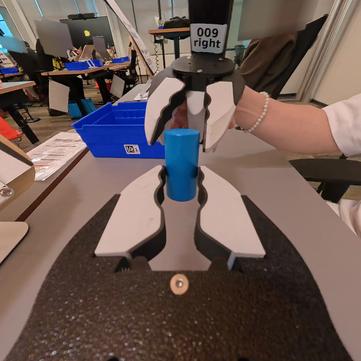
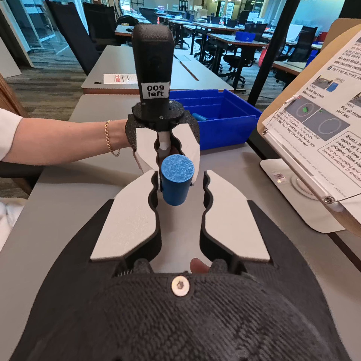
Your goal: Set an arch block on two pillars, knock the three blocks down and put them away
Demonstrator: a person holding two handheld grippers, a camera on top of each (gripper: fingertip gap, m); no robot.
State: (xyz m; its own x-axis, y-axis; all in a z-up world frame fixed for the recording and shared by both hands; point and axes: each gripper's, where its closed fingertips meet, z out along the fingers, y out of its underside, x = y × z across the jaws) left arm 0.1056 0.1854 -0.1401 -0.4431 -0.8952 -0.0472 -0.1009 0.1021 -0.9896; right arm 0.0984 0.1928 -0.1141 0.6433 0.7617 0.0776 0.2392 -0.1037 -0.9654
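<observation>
Clamped between the left gripper [image 1: 181, 172] fingertips, a blue cylinder [image 1: 181, 166] stands upright, lifted off the grey surface [image 1: 88, 187]. Facing it, the right gripper [image 2: 180, 180] gapes wide around the top end, one finger brushing it. Behind sits a blue bin [image 1: 117, 134].
</observation>
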